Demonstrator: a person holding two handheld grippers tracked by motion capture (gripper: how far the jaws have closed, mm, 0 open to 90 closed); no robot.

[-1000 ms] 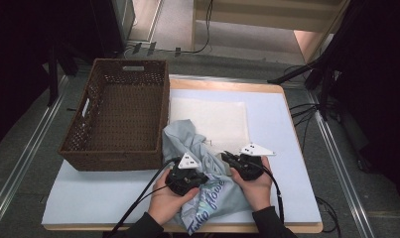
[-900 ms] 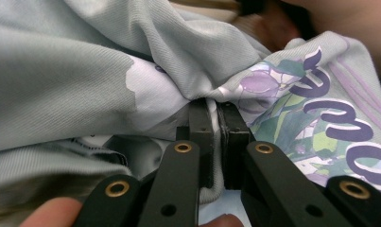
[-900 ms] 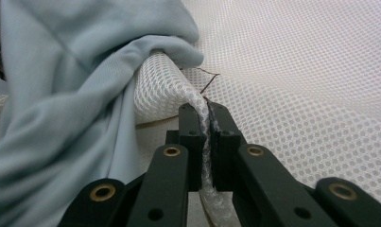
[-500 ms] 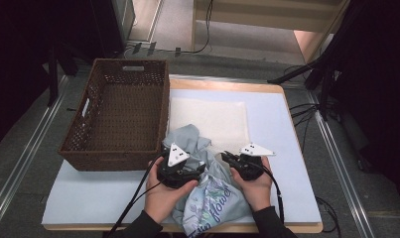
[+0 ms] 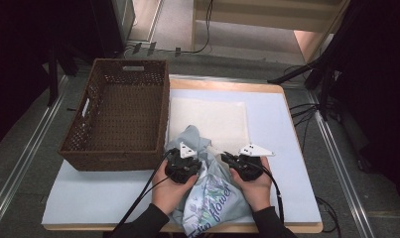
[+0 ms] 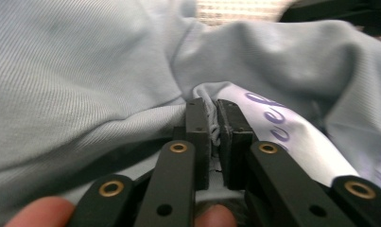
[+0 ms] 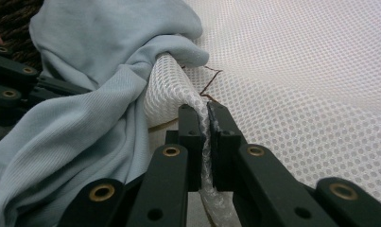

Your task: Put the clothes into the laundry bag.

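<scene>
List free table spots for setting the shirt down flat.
Bare table right of the mesh sheet, and the front-left strip below the basket. Crowded front centre: shirt, left claw, right claw.

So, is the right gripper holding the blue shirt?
No, in the right gripper view the right gripper is shut on the edge of the white mesh bag, while the blue shirt lies beside it.

Lab: rail-framed table (image 5: 287,124), trailing floor cables (image 5: 306,111), dark surroundings.
</scene>
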